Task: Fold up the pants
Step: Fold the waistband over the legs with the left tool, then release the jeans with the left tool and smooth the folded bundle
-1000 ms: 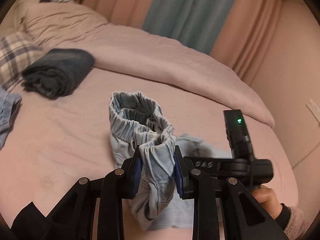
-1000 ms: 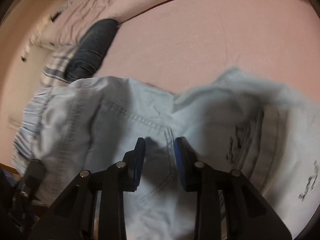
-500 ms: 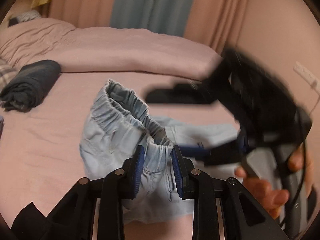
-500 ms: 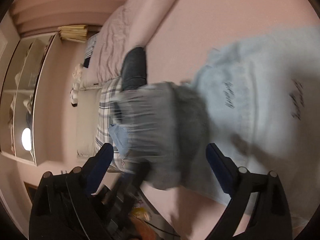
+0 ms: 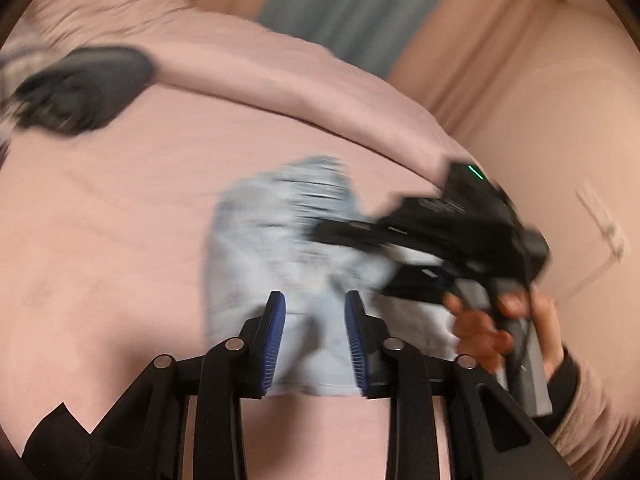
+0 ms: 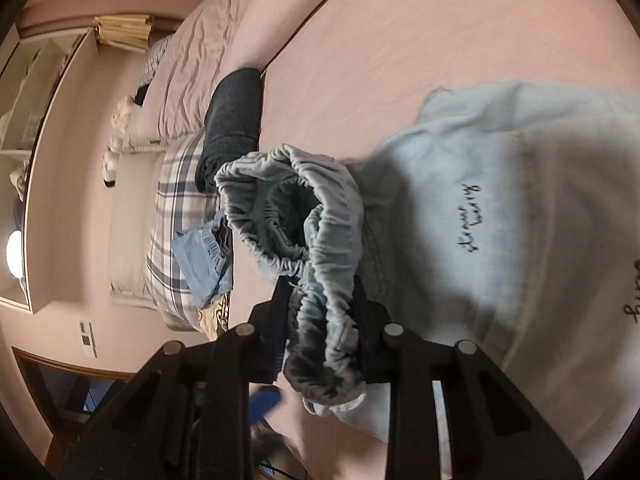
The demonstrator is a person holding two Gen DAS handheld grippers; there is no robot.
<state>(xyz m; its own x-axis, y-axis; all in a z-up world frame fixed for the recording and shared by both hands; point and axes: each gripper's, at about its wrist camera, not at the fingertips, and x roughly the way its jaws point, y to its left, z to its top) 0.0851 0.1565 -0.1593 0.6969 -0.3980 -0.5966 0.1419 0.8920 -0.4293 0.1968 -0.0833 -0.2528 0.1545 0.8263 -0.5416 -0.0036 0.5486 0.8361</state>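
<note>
Your right gripper (image 6: 320,320) is closed on the gathered waistband of the light blue pants (image 6: 500,208), your left gripper (image 5: 314,336) stands partly apart above them with nothing between its fingers, and they lie on the pink bed (image 5: 100,208), a dark folded garment (image 6: 234,116) farther away.

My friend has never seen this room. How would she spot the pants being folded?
Start at the big pink bed. Near its edge lie the pale blue pants, their gathered elastic waistband clamped in the right gripper. Unlike the dark rolled garment by the pillow, they carry small black handwriting.
</note>
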